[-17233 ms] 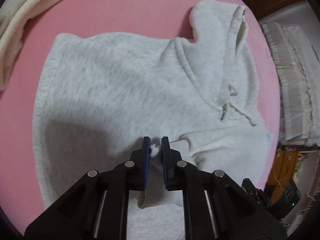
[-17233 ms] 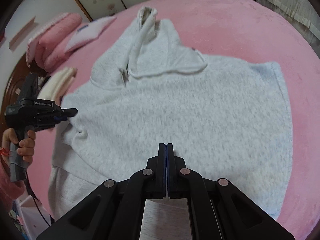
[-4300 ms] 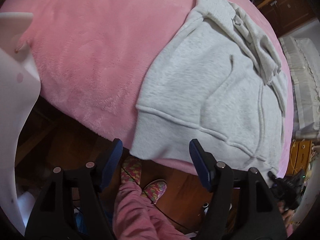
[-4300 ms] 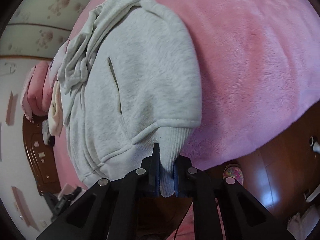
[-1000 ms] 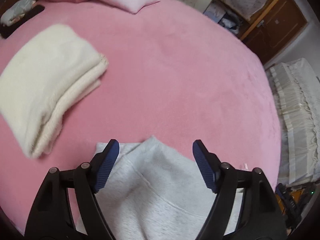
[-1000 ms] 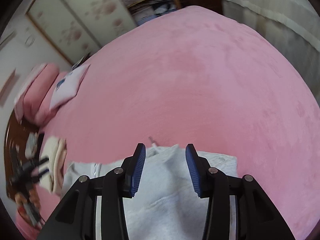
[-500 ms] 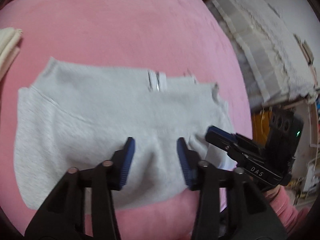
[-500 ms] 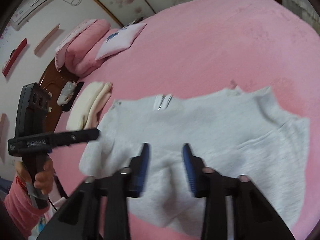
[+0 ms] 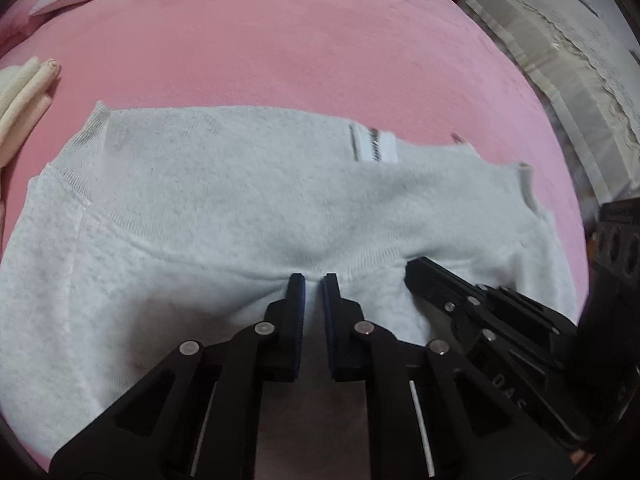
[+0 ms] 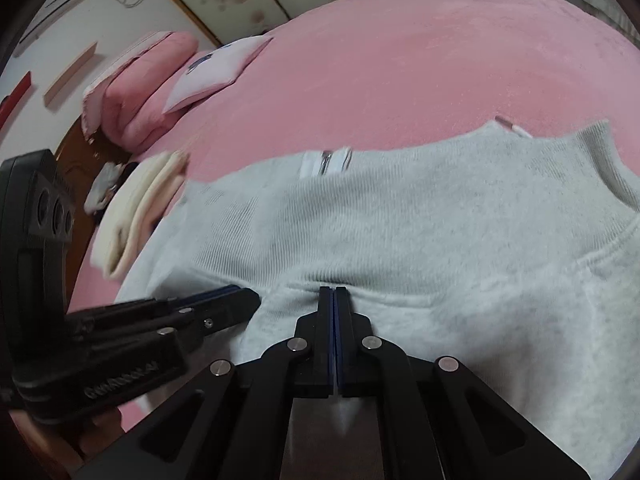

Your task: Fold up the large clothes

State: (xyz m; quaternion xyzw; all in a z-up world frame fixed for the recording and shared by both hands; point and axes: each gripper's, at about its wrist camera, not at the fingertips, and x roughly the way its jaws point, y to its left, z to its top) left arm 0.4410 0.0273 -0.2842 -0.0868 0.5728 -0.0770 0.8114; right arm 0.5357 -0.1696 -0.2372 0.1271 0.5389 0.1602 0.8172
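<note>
Your left gripper (image 9: 313,280) has just been closing, a narrow gap remaining, on the folded grey sweatshirt (image 9: 240,200) beneath it; whether it is pinching cloth, you cannot tell. Your right gripper (image 10: 333,292), just beside it, is sitting clenched, jaws together, nothing visibly between them.

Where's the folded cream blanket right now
In the left wrist view the folded cream blanket lies at the far left edge on the pink bedspread, just beyond the grey hoodie.

A folded light grey hoodie (image 9: 240,208) lies across a pink blanket (image 9: 280,48). The left gripper (image 9: 313,284) hangs over the hoodie's near ribbed seam, its jaws having just closed to a narrow gap with no cloth visibly pinched. The right gripper (image 9: 416,274) reaches onto the hoodie just beside it. A white label (image 9: 374,146) shows at the hoodie's far edge. Folded cream cloth (image 9: 24,96) lies beyond the hoodie's left corner.
</note>
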